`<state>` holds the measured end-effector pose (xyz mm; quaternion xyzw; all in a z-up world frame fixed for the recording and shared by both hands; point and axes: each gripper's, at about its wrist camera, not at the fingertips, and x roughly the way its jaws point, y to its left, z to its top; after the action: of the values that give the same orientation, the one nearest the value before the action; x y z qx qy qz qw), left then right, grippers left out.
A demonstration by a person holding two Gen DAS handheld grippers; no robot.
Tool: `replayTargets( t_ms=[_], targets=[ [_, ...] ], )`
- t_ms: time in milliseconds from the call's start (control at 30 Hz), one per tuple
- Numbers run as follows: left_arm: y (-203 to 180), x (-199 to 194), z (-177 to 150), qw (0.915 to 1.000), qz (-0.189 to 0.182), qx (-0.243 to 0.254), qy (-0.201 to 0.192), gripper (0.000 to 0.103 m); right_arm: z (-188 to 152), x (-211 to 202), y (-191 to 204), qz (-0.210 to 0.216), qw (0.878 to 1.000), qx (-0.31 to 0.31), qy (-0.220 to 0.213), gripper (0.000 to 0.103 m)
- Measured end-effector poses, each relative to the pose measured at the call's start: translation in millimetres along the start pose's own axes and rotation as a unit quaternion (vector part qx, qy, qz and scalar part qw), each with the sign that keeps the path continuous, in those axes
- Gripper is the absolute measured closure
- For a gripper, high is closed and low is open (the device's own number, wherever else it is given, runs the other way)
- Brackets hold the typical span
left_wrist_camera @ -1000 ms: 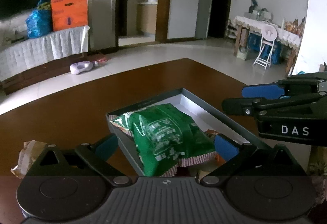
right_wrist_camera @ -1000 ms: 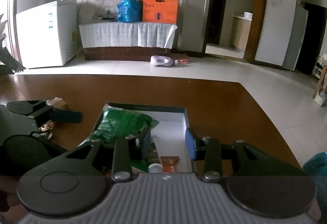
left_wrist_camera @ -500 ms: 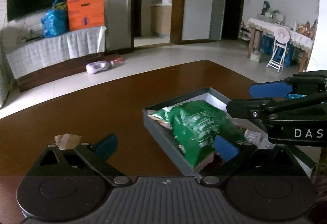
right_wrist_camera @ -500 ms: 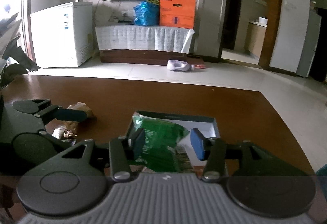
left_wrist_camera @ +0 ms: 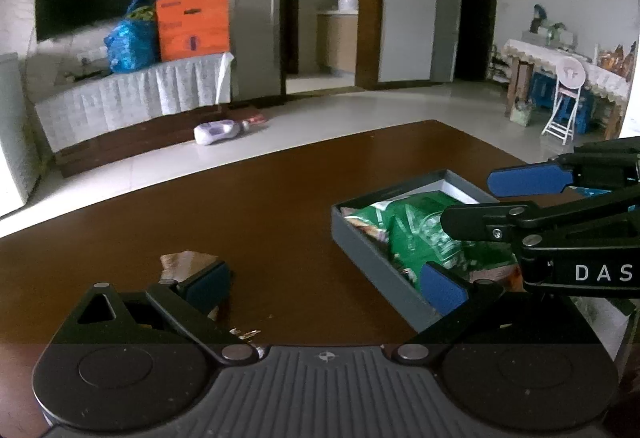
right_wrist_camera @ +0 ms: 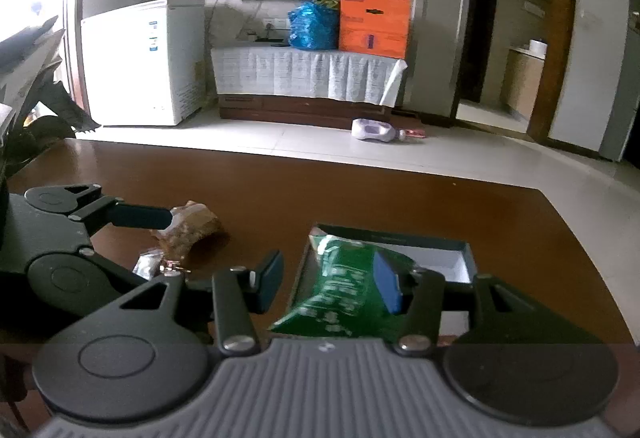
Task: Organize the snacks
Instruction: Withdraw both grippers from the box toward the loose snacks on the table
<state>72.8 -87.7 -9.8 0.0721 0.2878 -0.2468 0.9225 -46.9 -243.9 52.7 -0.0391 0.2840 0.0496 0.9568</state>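
On the dark wooden tabletop (right_wrist_camera: 360, 194), toward its left side, a crumpled brown snack wrapper (right_wrist_camera: 192, 228) lies beside small foil-wrapped pieces (right_wrist_camera: 150, 262). The left claw (left_wrist_camera: 320, 282) hangs just over them, its fingers apart and gripping nothing. Further right, near the tabletop's right edge, sits a shallow grey box (left_wrist_camera: 372, 254) with a white inside; a green snack bag (right_wrist_camera: 344, 290) with white print too blurred to read lies in it, overhanging the near wall. The right claw (right_wrist_camera: 330, 282) has just been opening; its fingers stand apart above the bag without pressing it. Its side reads "DAS" in the left wrist view.
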Motion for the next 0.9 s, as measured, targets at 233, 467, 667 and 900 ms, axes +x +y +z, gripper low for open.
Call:
replayTargets(
  t_ms=[233,467,667,900],
  targets=[
    [21.2,-8.3,-9.6,0.9996,0.026,-0.007,0.012,0.001,7.5,9.4,21.5,0.019,1.000,-0.014,0.000,0.048],
    [36.2,-16.5,-18.0,0.9989,0.043,-0.011,0.018,0.001,8.8,15.4,33.6,0.027,0.999,-0.018,0.003,0.048],
    [45.2,-20.4,-27.3,0.9978,0.059,-0.013,0.028,0.001,7.7,25.5,49.4,0.040,0.999,-0.027,0.013,0.048],
    [63.7,-20.2,-39.1,0.9949,0.081,-0.032,0.051,0.001,8.2,36.1,62.8,0.050,0.998,-0.033,0.018,0.048]
  ],
)
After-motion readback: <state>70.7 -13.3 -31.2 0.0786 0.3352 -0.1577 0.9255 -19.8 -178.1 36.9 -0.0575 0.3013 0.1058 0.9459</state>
